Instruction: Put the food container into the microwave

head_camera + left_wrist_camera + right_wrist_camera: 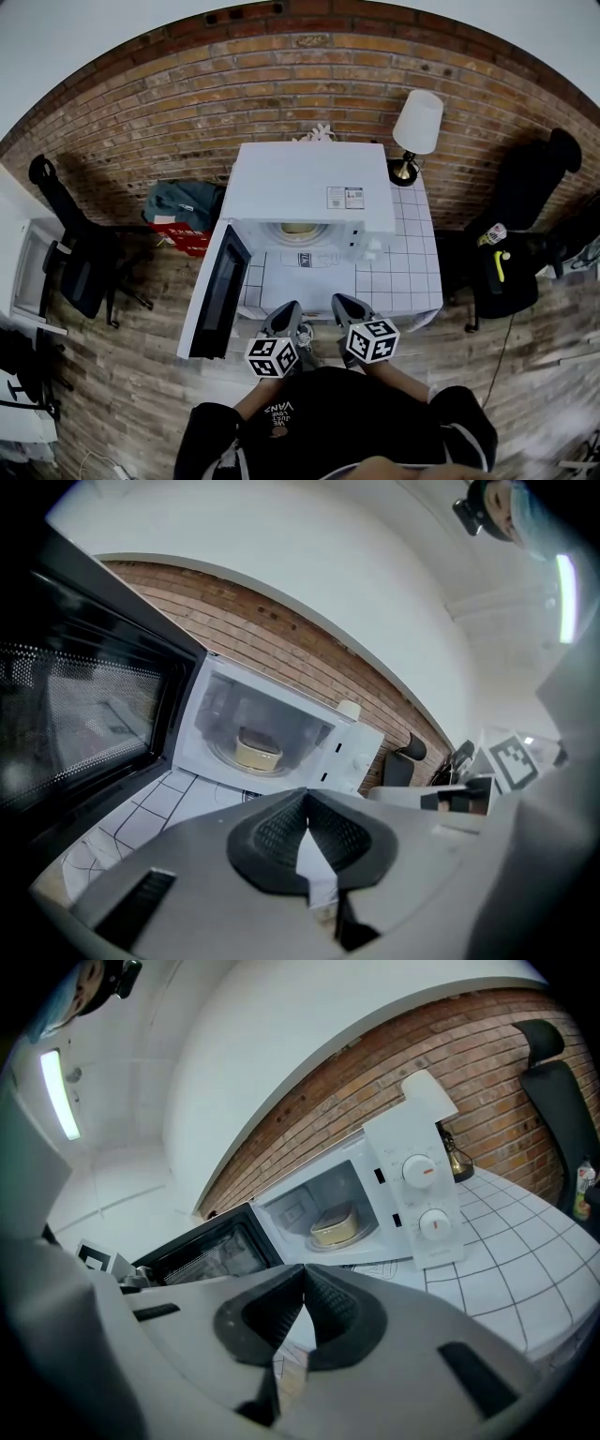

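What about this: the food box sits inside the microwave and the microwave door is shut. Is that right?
Not quite. The food box does sit inside the microwave, but the door is not shut: it stands swung wide open. The right gripper view shows this plainly.

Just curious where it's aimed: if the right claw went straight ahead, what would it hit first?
Likely the open microwave: the shut right claw aims at its front sill, just below the food container inside. It tilts down slightly, so the tiled table might come first; depth is unclear.
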`<move>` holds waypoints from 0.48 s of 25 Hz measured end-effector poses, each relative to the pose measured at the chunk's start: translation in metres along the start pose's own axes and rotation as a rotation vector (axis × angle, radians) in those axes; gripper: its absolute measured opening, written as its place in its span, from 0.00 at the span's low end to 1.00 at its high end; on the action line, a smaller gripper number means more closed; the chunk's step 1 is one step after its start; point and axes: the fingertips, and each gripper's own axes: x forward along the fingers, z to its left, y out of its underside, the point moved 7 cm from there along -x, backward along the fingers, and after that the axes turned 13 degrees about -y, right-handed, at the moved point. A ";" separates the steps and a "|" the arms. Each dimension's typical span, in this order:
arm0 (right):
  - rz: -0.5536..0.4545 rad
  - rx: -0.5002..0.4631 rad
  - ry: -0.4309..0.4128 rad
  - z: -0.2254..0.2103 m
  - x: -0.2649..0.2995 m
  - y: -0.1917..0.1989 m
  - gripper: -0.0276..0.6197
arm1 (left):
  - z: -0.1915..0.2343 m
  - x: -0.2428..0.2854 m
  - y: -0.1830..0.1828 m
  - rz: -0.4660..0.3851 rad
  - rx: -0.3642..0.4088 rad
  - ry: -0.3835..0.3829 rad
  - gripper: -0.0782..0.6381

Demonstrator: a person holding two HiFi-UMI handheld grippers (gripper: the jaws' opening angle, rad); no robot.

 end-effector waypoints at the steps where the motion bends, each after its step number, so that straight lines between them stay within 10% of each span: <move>1: 0.002 -0.001 0.001 0.001 -0.002 0.001 0.05 | 0.000 -0.002 0.001 0.000 0.000 -0.001 0.12; 12: 0.011 -0.007 0.004 0.008 -0.014 0.009 0.05 | -0.003 -0.018 0.009 -0.003 0.002 -0.013 0.12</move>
